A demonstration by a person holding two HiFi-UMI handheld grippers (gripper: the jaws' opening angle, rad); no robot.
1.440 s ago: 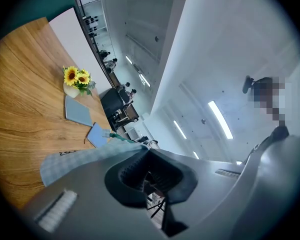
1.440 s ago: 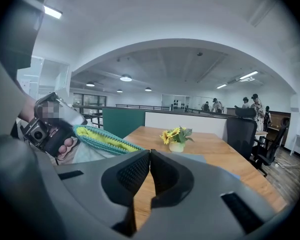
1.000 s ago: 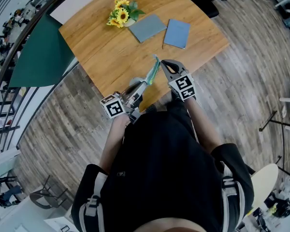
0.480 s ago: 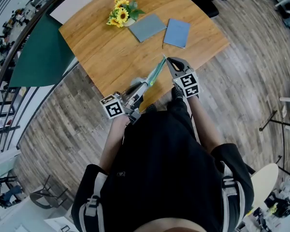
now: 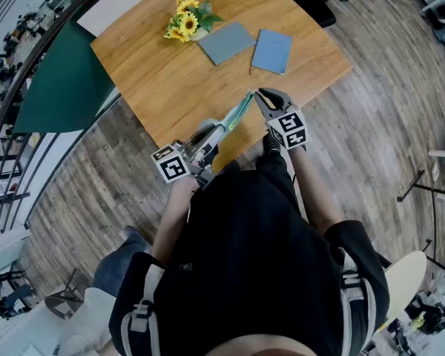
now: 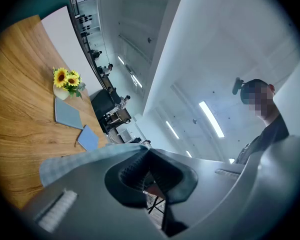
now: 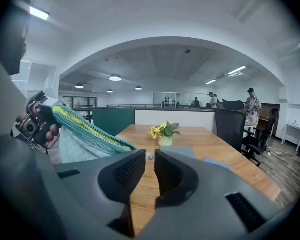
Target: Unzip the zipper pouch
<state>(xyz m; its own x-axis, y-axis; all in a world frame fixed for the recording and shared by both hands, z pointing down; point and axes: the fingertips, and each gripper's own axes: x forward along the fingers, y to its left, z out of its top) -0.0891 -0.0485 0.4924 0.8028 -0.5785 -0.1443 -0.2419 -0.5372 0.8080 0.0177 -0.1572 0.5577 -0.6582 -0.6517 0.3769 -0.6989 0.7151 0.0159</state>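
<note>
The teal zipper pouch (image 5: 236,116) hangs stretched in the air over the near edge of the wooden table (image 5: 170,80). My left gripper (image 5: 213,133) is shut on its near end; in the left gripper view pale fabric (image 6: 80,160) runs into the closed jaws of the left gripper (image 6: 145,151). My right gripper (image 5: 256,95) is at the pouch's far end and its jaws are opening. In the right gripper view a gap shows at the right gripper (image 7: 150,156), with a small pale zipper pull (image 7: 149,157) just past the tips. The pouch's teal and yellow edge (image 7: 90,130) rises to the left.
On the table stand a small vase of yellow flowers (image 5: 184,22), a grey flat pouch (image 5: 226,41) and a blue one (image 5: 271,50). A dark green panel (image 5: 59,87) borders the table's left. Someone's leg (image 5: 119,262) stands on the wooden floor at lower left.
My right gripper slid right and away along the pouch, pulling it straighter, and its jaws have now parted slightly. Someone's leg has come into view at lower left. The left gripper stays put.
</note>
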